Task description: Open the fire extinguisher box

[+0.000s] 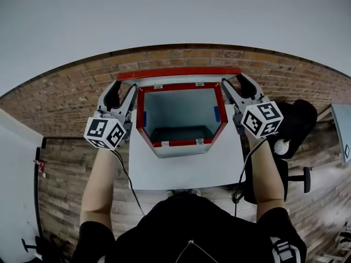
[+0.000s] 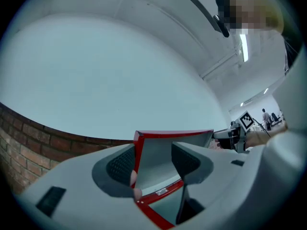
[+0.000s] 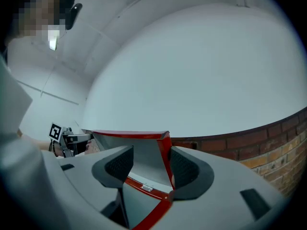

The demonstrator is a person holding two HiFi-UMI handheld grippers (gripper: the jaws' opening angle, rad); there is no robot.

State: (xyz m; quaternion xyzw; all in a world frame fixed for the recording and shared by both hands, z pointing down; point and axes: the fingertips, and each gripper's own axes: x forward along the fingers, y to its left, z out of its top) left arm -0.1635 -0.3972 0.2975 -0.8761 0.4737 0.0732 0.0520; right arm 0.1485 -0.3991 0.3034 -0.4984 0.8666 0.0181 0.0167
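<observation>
A: Box status?
B: Fire extinguisher box (image 1: pixel 181 144) sits mid-worktop (image 1: pixel 186 171). The left hand-held gripper (image 1: pixel 125 90) and right hand-held gripper (image 1: pixel 236 86) both have jaws apart, each straddling a side edge of the lid (image 1: pixel 189 72). Looks like propping it up, not clamping.

A: Your fire extinguisher box (image 1: pixel 141 114) stands open on the white desk (image 1: pixel 186 169).

B: Yes, its red lid (image 1: pixel 181 72) is raised by the brick wall (image 1: pixel 66 97). Your left hand-held gripper (image 1: pixel 124 89) is at the lid's left corner, your right hand-held gripper (image 1: pixel 235 84) at its right.
</observation>
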